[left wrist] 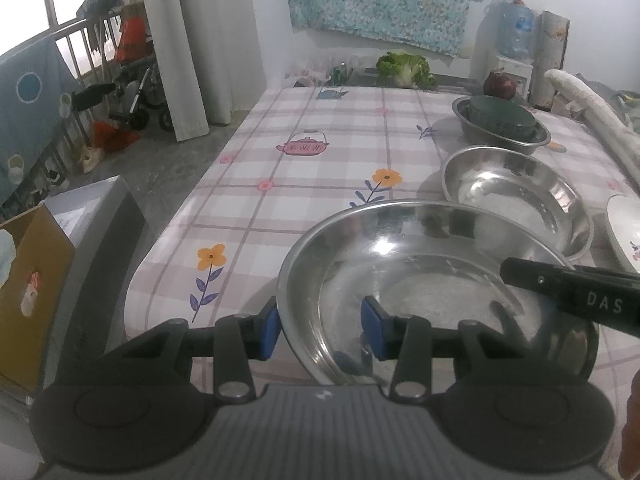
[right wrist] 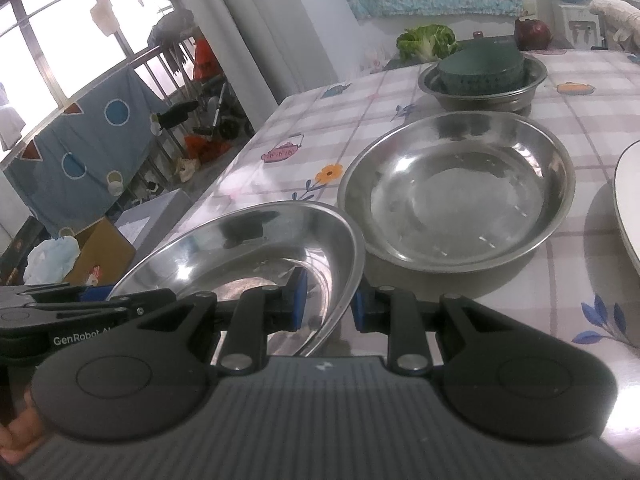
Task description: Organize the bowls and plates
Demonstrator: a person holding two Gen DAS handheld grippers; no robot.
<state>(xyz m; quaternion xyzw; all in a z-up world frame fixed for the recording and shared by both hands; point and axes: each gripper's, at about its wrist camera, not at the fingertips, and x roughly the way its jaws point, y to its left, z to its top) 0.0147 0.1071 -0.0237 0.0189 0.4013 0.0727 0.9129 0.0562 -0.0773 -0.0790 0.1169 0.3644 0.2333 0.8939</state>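
Note:
A shallow steel bowl (left wrist: 432, 280) lies near the table's front edge; it also shows in the right wrist view (right wrist: 256, 248), tilted. My left gripper (left wrist: 320, 330) straddles its left rim, jaws open with a gap on each side. My right gripper (right wrist: 330, 300) straddles its right rim, jaws also apart; its finger shows in the left wrist view (left wrist: 572, 288). A second steel bowl (left wrist: 516, 196) (right wrist: 456, 188) sits just behind. A third steel bowl (left wrist: 500, 128) (right wrist: 484, 84) farther back holds a dark green bowl (left wrist: 504, 116) (right wrist: 480, 68) upside down. A white plate (left wrist: 624, 232) (right wrist: 628, 204) is at the right.
The table has a checked cloth (left wrist: 320, 160). A lettuce (left wrist: 404, 68) and a red onion (left wrist: 500, 84) lie at the far edge. A cardboard box (left wrist: 32, 292) and a grey box (left wrist: 96, 216) stand on the floor at the left.

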